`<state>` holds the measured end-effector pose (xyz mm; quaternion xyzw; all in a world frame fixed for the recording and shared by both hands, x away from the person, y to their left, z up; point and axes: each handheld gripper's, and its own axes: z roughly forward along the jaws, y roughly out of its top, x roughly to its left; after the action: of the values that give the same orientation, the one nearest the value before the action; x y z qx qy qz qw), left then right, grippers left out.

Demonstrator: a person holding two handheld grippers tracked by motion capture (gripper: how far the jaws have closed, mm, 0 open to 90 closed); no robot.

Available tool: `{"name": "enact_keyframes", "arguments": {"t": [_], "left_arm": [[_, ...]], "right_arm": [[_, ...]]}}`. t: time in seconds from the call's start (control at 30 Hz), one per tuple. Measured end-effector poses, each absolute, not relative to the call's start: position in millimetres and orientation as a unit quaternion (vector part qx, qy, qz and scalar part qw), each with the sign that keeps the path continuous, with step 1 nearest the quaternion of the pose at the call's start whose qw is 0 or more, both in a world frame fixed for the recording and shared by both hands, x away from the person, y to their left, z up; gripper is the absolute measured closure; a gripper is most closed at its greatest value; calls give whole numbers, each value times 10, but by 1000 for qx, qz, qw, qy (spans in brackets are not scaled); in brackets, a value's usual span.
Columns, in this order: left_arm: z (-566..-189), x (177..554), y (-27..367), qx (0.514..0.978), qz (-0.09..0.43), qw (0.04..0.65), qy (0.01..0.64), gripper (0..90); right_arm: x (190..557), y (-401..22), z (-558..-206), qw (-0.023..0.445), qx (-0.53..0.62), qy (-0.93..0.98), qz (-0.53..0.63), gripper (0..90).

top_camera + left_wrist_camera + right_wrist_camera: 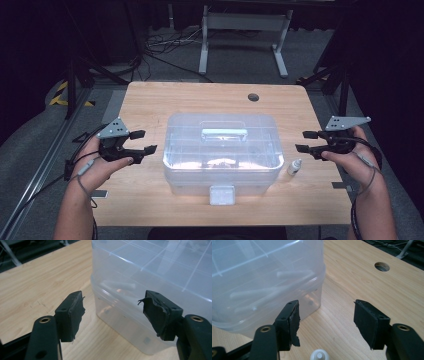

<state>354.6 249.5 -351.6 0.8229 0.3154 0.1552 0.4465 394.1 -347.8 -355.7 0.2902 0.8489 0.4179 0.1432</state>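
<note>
On a light wooden table (150, 107), seen from above, a large clear plastic storage box (220, 150) sits near the middle with its lid on. A pale carry handle (224, 133) lies flat on top of the lid, and a white latch (222, 194) hangs at the centre of the front wall, facing the person. Long pale items show faintly through the walls, too blurred to name. 2 forearms come in from the bottom edge, 1 on each side of the box, each hand holding a black 2-jaw gripper that points inward toward the box. The left gripper (141, 141) hovers just left of the box, its jaws spread wide with nothing between them; in the left gripper view the near corner of the box fills the gap beyond the pads without touching them. The right gripper (306, 141) hovers to the right of the box, near it but apart, its jaws likewise wide apart and empty. A small white dropper bottle (295, 167) stands on the table just beside the box's right front corner, below the right gripper. A round cable hole (253, 97) sits in the table near its far edge.
</note>
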Motion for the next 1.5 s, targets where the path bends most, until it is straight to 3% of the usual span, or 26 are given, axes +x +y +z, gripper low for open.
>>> {"name": "enact_keyframes", "arguments": {"t": [0.37,0.73,1.5], "left_arm": [[-3443,3513,2471,813,170,465,307,309],[-3460,3506,2484,809,149,468,324,308],[-3441,3458,2529,803,146,479,323,309]], "right_arm": [[3945,-3360,-3376,125,290,848,425,378],[3959,-3096,-3100,122,253,860,427,378],[4092,-2054,-2799,82,132,897,414,383]]}}
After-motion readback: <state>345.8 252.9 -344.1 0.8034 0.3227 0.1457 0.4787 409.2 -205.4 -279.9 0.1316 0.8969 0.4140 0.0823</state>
